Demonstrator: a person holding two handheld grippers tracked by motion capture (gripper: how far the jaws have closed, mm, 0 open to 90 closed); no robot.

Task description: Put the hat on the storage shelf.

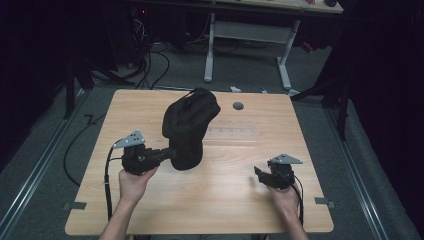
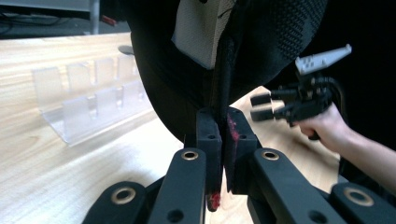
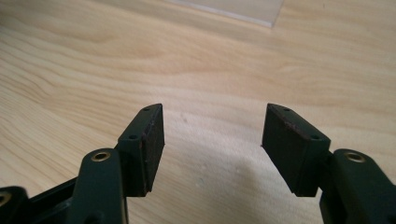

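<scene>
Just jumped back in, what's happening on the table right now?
A person works a gripper in each hand at the wooden table. The left gripper is clamped on the edge of a black cap, holding it up. The right gripper is open with nothing between its pads, low over bare tabletop. A clear plastic rack sits behind the cap.

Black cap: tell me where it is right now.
In the high view the black cap is held up over the middle of the wooden table, pinched at its lower edge by the left gripper, just left of the clear plastic rack.
</scene>
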